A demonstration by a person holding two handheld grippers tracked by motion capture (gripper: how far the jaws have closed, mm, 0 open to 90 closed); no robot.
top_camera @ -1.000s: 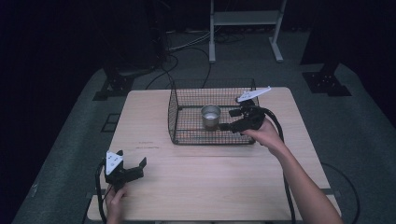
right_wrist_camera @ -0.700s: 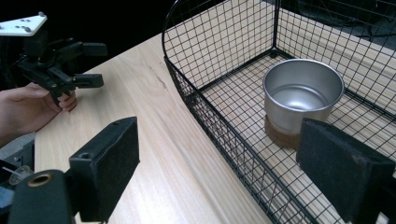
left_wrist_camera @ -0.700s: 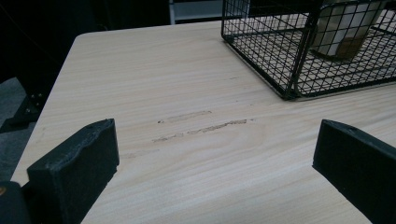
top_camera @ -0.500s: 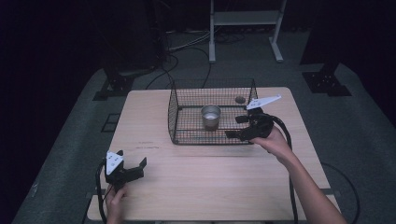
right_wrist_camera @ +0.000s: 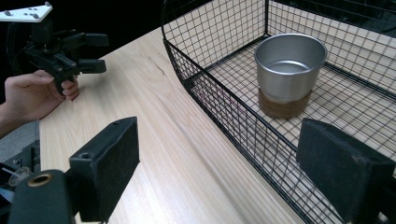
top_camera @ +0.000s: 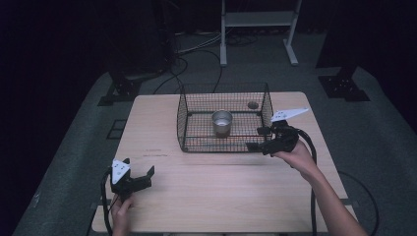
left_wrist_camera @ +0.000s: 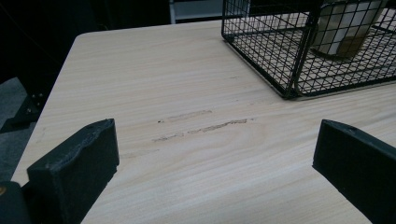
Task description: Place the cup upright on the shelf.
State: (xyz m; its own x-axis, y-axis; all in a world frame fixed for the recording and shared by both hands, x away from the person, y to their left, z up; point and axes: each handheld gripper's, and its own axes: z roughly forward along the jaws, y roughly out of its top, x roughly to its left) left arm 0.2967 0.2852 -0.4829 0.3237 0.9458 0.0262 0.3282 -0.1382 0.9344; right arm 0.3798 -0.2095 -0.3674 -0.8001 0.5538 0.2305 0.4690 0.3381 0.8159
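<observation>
Withdrawn from basket (top_camera: 223, 118): right tongs (top_camera: 259, 138), jaws apart, now outside its near right corner.
Risk: snagging wire wall, tipping metal cup (top_camera: 222, 123). Left tongs (top_camera: 136, 173) apart, near left corner of surface (top_camera: 236, 196).

The table (top_camera: 216, 196) is pale wood with a matt, smooth top and a few rough scratch marks (left_wrist_camera: 201, 128). The basket (top_camera: 194, 123) is thin black wire mesh. The cup (right_wrist_camera: 289, 65) inside is brushed metal with a dull shine, and its base looks like cork. The gripper pads (right_wrist_camera: 105, 168) are matt black, slightly grainy.
</observation>
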